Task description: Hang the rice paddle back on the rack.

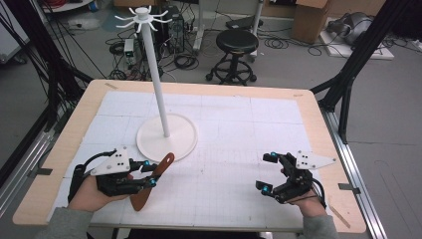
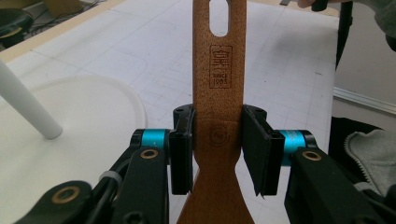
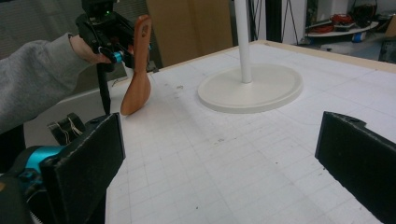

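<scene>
Two claws are in play over the desk [image 1: 278, 124], one per hand. The left claw [image 1: 149, 173] is clamped on a wooden spatula [image 1: 152, 182], gripping it at the neck where the handle widens into the blade. In the left gripper view the black pads [image 2: 181, 154] press both edges of the brown handle, w/ a stamped logo and an oval hang hole visible above the grip. From the high view the spatula sits tilted: handle end pointing up and toward the white stand's base [image 1: 184, 142], blade end down toward the near desk edge. In the right gripper view the blade tip looks to be at or just above the desk surface (can't tell if it's touching). The spatula is near the round base but apart from it.

The stand is a tall white pole [image 1: 158, 84] rising from that round base, w/ a ring of small hooks [image 1: 141, 16] at the top, placed left of centre on the gridded white mat.

The right claw [image 1: 267, 173] is on the right side of the desk, well apart from the spatula and stand, jaws spread wide w/ nothing between them; its own view shows just bare mat between the two black pads [image 3: 88, 163]. Grey sleeves [image 1: 64, 224] show at the bottom edge of the high view.
</scene>
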Available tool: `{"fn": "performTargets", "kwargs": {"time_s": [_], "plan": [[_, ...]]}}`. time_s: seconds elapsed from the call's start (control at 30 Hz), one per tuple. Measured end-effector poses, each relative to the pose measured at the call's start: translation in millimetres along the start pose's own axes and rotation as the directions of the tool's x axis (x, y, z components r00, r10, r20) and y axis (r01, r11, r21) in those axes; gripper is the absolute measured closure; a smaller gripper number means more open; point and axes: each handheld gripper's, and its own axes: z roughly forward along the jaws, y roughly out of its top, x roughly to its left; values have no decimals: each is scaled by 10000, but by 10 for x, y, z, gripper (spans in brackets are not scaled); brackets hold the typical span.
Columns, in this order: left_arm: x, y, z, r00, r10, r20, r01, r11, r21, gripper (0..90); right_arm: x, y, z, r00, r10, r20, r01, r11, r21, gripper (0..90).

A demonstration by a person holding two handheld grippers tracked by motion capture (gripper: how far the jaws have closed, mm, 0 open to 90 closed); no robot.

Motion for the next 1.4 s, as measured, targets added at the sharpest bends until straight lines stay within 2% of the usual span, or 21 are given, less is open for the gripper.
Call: {"fn": "performTargets", "kwargs": {"time_s": [0.1,0.6,0.87,1.0,1.07,1.27,1.4], "plan": [[3,18,-23,9998,83,-164,-83,10000,-2,650,-1,1,-1,10000,-11,-3,11,10000,-40,0],[-8,122,-204,9966,-111,-814,68,9986,-525,650,-2,2,-7,10000,-26,17,26,10000,-29,0],[42,114,-221,9979,-154,-635,113,9979,-640,650,-2,8,-19,10000,-15,16,16,9999,-145,0],[103,112,-274,9983,-406,-414,358,9932,-1112,651,-9,9,-25,10000,43,-17,-43,9998,-171,0],[138,110,-305,9988,-385,-286,347,9918,-1233,650,-9,10,-23,10000,57,-17,-58,9998,-187,0],[255,148,-379,9985,-448,-307,413,9936,-1050,650,-9,16,-24,10000,-28,-13,27,9997,-253,0],[306,216,-447,9987,-428,-282,391,9917,-1226,650,-5,17,-20,10000,35,-58,-37,9997,-228,0]]}}
